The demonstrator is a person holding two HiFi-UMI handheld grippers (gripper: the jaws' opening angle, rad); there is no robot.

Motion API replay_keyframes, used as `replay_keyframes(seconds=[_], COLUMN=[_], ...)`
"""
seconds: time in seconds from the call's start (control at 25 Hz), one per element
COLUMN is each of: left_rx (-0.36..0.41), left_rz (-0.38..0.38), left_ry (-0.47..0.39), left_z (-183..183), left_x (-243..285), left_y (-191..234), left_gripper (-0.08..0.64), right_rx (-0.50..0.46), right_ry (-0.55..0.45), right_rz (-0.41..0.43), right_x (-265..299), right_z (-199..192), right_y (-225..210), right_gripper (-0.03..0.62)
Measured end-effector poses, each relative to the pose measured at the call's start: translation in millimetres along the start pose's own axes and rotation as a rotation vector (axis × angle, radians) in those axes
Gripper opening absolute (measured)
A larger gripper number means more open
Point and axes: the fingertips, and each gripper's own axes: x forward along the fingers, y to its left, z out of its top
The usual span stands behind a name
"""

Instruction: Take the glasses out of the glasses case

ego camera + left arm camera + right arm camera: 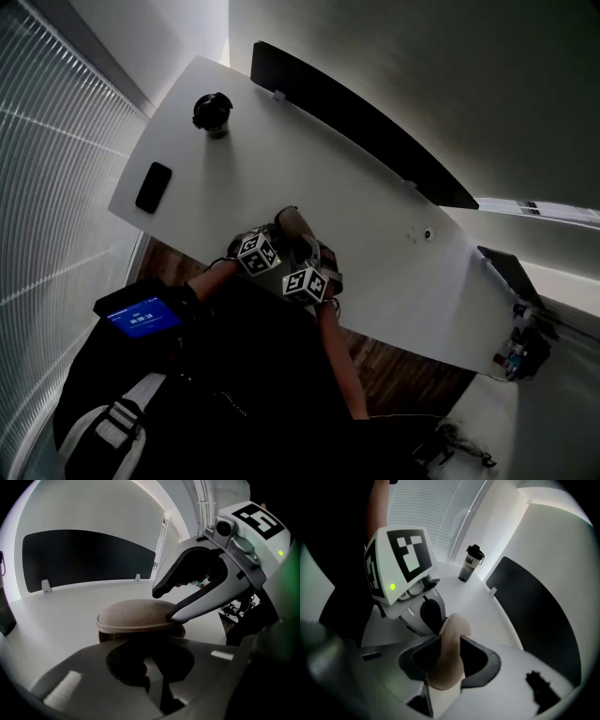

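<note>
A tan oval glasses case lies on the white table near its front edge, and both grippers are on it. In the left gripper view the domed lid sits slightly raised over a dark base. My left gripper has its jaws together at the near edge of the case's base. My right gripper straddles the lid: the upper finger hangs just above the dome and the lower one touches the rim. In the right gripper view the lid stands edge-on between the open jaws of that gripper. No glasses show.
A black phone and a black tumbler sit at the table's far left. A black divider panel runs along the far edge. Small items crowd the right end. Window blinds line the left.
</note>
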Motion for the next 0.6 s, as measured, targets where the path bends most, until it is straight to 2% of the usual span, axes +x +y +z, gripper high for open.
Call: replay_keyframes(seconds=[0.08, 0.2, 0.44, 0.6], left_rx=[0.008, 0.010, 0.012, 0.010], left_rz=[-0.008, -0.014, -0.023, -0.026], left_ry=[0.003, 0.003, 0.006, 0.017], left_z=[-0.7, -3.1, -0.6, -4.5], left_x=[2.2, -0.3, -0.9, -1.9], left_y=[-0.1, 0.7, 4.6, 4.0], left_gripper=[0.020, 0.019, 0.020, 0.018], right_rx=[-0.037, -0.083, -0.026, 0.038], right_ry=[0.026, 0.056, 0.024, 0.035], right_rz=[0.014, -0.008, -0.094, -0.142], right_x=[2.9, 6.8, -7.4, -7.3], right_z=[3.3, 6.4, 3.0, -15.8], right_y=[5.8, 9.1, -32.9, -67.9], right_gripper=[0.137, 0.140, 0.141, 0.140])
